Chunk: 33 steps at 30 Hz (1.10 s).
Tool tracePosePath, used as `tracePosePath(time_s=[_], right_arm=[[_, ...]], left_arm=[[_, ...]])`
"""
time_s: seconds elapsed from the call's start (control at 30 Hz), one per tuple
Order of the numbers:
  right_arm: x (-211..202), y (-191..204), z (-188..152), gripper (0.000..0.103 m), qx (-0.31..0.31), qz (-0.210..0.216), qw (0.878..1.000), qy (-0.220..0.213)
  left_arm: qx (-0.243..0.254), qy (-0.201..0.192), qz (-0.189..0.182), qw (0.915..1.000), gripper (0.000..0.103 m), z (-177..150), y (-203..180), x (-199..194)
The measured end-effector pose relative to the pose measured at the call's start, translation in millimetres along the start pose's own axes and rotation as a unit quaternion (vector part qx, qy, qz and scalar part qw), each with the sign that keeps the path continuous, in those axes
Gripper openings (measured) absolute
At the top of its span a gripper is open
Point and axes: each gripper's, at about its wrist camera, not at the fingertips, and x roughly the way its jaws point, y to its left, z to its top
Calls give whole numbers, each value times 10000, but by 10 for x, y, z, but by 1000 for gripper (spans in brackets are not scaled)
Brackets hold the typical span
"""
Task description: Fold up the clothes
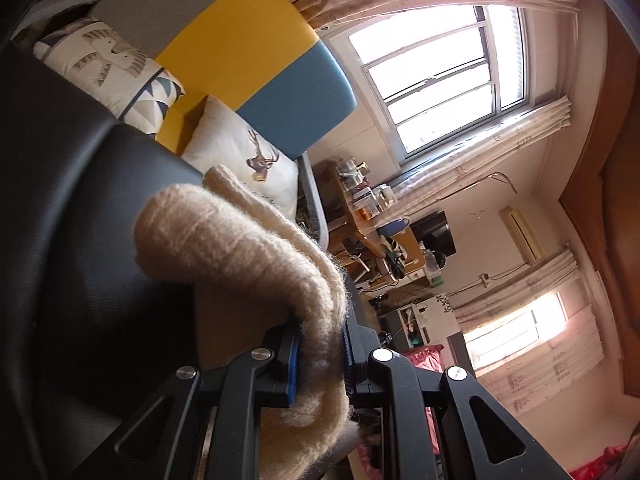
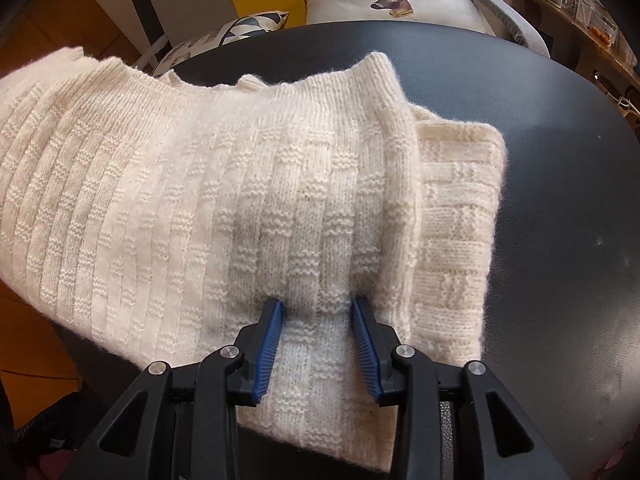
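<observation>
The cream knitted sweater (image 2: 248,184) is lying on the dark desk (image 2: 560,200) in at least two layers: an upper layer is overlapping a flatter lower panel that is showing along the sweater's right edge. Part of the sweater is draping past the desk's left edge. The left hand-held gripper (image 1: 320,344) is clenching a thick bunch of the knit and holding it raised above the desk. The right hand-held gripper (image 2: 316,312) is standing released, its fingers (image 2: 270,344) spread over the upper layer. By my judgement the folding is partway: layers are stacked, yet the held portion is not lying flat.
</observation>
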Motion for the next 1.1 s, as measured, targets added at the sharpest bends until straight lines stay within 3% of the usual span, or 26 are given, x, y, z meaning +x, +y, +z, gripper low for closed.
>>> tracePosePath(time_s=[0.3, 0.47, 0.67, 0.77, 0.87, 1.0, 1.1], right_arm=[[35, -217, 72, 38, 238, 656, 9975, -100], [24, -261, 26, 38, 390, 946, 9945, -214], [67, -199, 31, 38, 508, 1269, 9901, -321], [77, -246, 36, 38, 632, 1451, 9866, -393], [97, -307, 35, 38, 763, 1683, 9816, -480], [124, -385, 25, 37, 921, 1950, 9746, -600], [141, -467, 14, 35, 1097, 2215, 9665, -691]], left_arm=[[3, 235, 190, 9995, 17, -198, -553, 607], [147, 447, 573, 9972, 17, -346, -785, 1018], [282, 966, 1290, 9865, 17, -564, -844, 1786], [506, 1250, 1666, 9768, 17, -754, -844, 2112], [392, 1518, 1548, 9754, 19, -884, -767, 2243], [216, 1873, 1348, 9728, 35, -1051, -658, 2407], [61, 2054, 1081, 9727, 37, -1126, -615, 2451]])
